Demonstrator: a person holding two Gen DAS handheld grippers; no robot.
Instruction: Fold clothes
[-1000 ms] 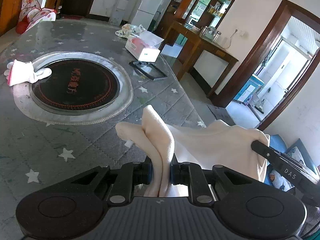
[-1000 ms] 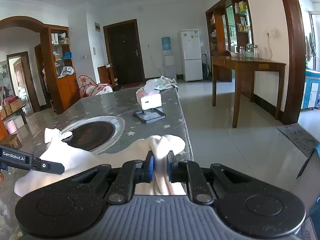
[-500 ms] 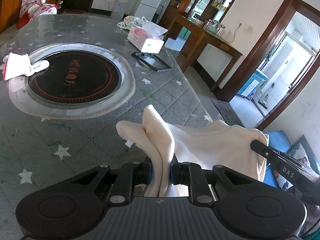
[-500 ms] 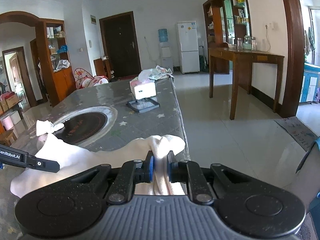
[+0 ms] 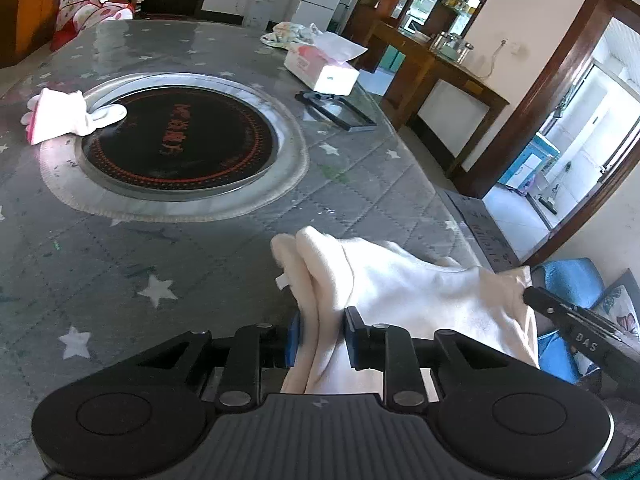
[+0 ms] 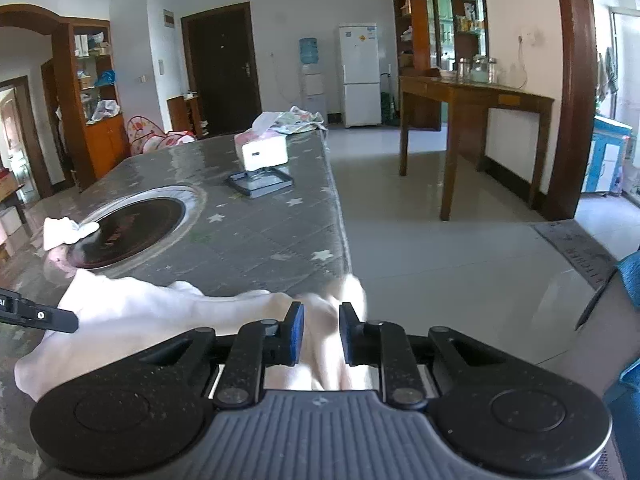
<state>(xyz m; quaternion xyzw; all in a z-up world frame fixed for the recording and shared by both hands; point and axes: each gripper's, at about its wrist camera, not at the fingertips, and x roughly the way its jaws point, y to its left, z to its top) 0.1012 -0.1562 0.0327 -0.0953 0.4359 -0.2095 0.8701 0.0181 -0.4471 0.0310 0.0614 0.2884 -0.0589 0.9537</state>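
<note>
two tongs of mine are on one cream garment (image 5: 400,280) at the near edge of the bench (image 5: 200,240): left tongs (image 5: 319,338) clamp a bunched fold, right tongs (image 6: 321,334) sit parted around its other end.

Left wrist: close above table's (image 5: 120,280) near edge, facing far-right corner.
Right wrist: lower, off near-right corner, facing lengthwise.
Shared: cloth (image 5: 400,280), cooktop (image 6: 132,228).

A grey star-patterned table (image 6: 256,236) with an inset round black cooktop (image 5: 180,144) stands on a pale tiled floor (image 6: 440,248). Against the white far wall stand a dark door (image 6: 222,72), a water dispenser (image 6: 310,68) and a white refrigerator (image 6: 360,76). A wooden side table (image 6: 472,96) lines the right wall in daylight.
</note>
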